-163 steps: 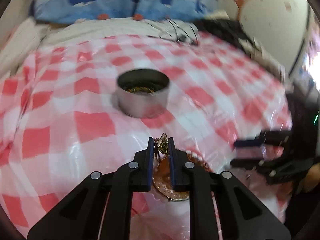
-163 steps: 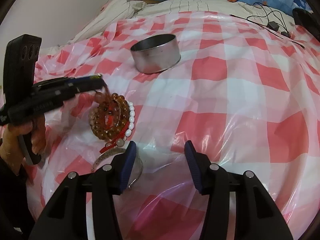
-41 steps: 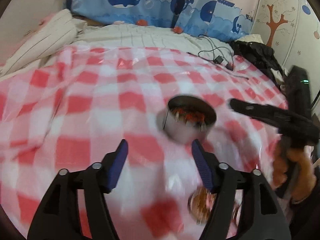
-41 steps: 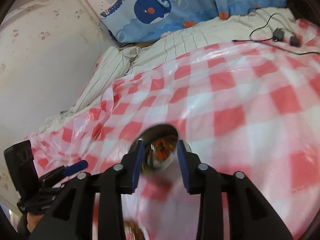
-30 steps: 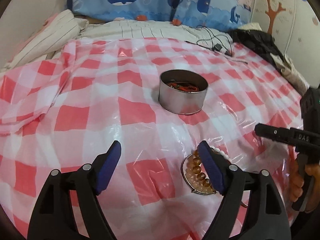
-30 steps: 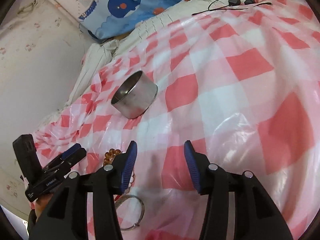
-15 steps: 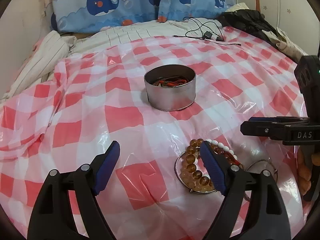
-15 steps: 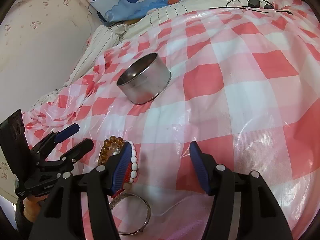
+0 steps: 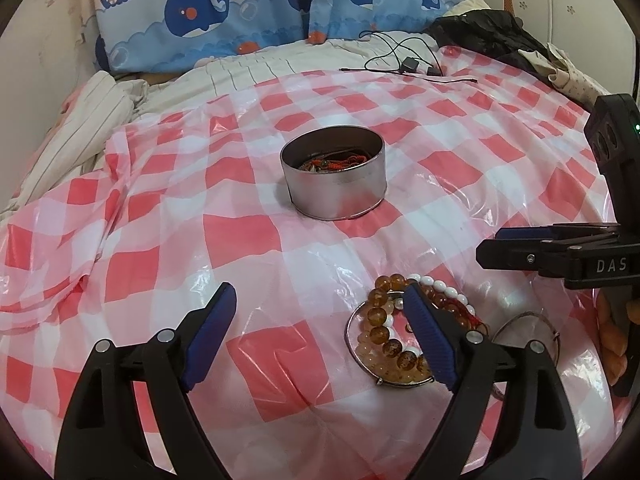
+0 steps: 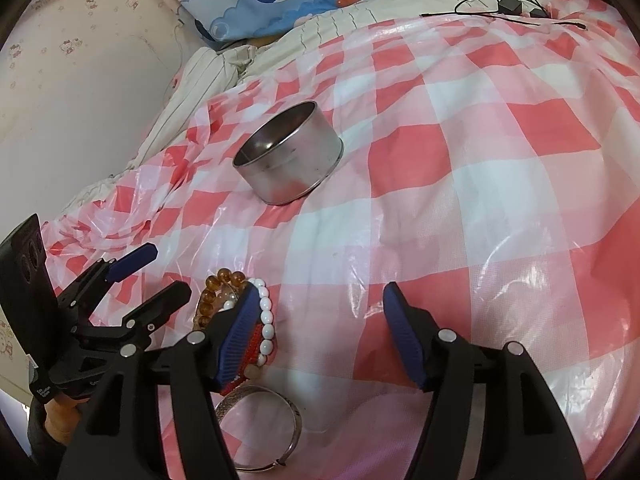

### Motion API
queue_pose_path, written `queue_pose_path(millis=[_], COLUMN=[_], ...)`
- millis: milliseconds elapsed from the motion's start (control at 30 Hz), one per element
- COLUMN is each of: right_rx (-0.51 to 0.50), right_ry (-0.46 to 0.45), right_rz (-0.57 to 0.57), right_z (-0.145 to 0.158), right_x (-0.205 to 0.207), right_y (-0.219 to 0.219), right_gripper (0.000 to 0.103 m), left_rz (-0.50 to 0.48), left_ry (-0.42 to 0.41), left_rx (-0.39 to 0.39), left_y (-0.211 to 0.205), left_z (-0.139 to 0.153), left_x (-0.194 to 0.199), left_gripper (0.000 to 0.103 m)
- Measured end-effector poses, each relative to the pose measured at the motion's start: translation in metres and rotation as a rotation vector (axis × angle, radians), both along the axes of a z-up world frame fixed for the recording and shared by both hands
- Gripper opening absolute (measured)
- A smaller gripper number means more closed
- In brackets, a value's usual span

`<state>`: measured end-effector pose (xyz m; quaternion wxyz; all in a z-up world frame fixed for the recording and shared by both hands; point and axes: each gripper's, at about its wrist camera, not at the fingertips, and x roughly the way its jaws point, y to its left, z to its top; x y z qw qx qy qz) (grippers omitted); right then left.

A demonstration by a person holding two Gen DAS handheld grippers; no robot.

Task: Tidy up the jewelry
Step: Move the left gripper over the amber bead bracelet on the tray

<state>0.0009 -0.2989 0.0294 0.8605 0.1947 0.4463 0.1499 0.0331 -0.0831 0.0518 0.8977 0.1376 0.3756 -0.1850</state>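
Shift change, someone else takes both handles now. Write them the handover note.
Left tongs: open, empty, low over the cloth beside the bracelet pile.
Right tongs: open, empty, by the same pile.
Metal tin: upright mid-cloth, with red cord pieces already inside.
Left to do: amber bead bracelet, white bead bracelet and silver bangle lie on the checked cloth, outside the tin.

One tin [image 9: 336, 184] stands on the bed. Two bead bracelets [image 9: 384, 336] lie there, with two metal bangles [image 10: 260, 432]. Two whale pillows [image 9: 200, 20].
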Motion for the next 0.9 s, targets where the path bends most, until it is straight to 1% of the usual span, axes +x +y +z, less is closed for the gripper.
queue_pose_path(millis=[100,267,400,900], right_rx=[0.000,0.001,-0.001,-0.003], right_ry=[0.000,-0.001,-0.001,0.000], right_rz=[0.000,0.001,0.003,0.006], right_z=[0.000,0.000,0.000,0.000], right_x=[0.000,0.000,0.000,-0.001], right_y=[0.000,0.000,0.002,0.003], right_gripper=[0.063,0.064,0.065,0.067], left_rz=[-0.005,-0.030,-0.040,-0.041], left_ry=[0.001,-0.011,-0.013,-0.019], left_rx=[-0.002,0.006,0.022,0.036], left_y=[-0.001,-0.006,-0.009,-0.011], left_z=[0.000,0.000,-0.002,-0.004], left_x=[0.000,-0.003,-0.004,-0.004], left_gripper=[0.083,0.089,0.089,0.089])
